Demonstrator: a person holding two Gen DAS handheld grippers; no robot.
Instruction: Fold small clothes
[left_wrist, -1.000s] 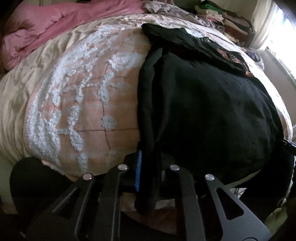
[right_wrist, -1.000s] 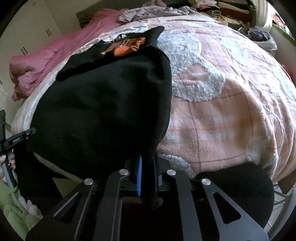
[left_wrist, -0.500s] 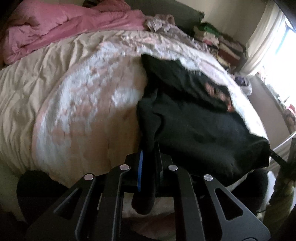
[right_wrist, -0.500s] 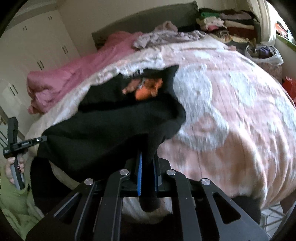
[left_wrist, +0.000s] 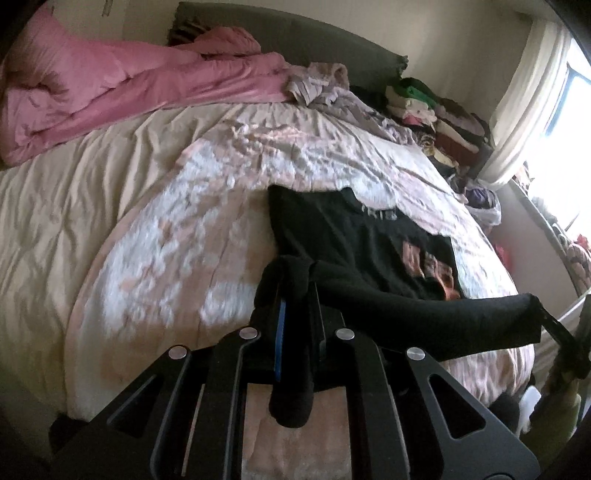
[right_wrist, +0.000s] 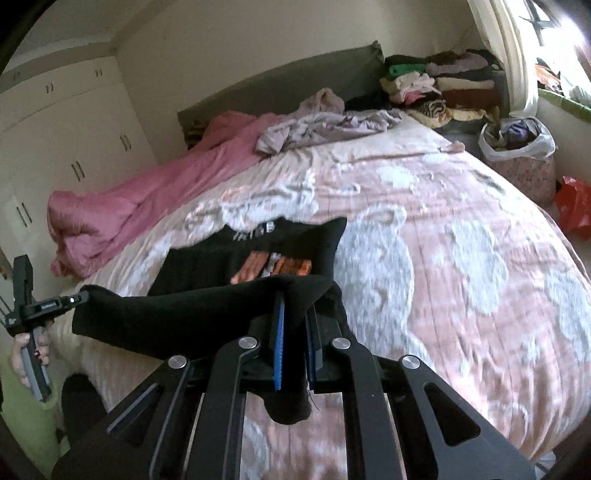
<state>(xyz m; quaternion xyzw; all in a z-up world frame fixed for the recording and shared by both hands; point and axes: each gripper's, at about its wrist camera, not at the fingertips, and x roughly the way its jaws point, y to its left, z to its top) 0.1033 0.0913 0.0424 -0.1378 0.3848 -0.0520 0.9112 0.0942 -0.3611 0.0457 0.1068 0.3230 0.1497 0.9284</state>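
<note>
A black T-shirt (left_wrist: 354, 236) with an orange print lies on the pink and white blanket (left_wrist: 166, 258). Its near hem is lifted off the bed and stretched between both grippers. My left gripper (left_wrist: 297, 295) is shut on the hem's left corner. My right gripper (right_wrist: 295, 306) is shut on the right corner. The shirt (right_wrist: 258, 258) shows in the right wrist view with its far part flat on the bed. The left gripper also shows at the left edge of the right wrist view (right_wrist: 79, 297), and the right gripper at the right edge of the left wrist view (left_wrist: 543, 317).
A pink duvet (left_wrist: 110, 85) and a crumpled lilac garment (left_wrist: 325, 88) lie at the head of the bed. Stacked folded clothes (right_wrist: 436, 81) stand beyond the bed by the window. A bag of clothes (right_wrist: 517, 147) sits on the floor at the right.
Both grippers have risen and moved forward with the hem. The shirt's near half has lifted off the bed and folds toward its far half.
</note>
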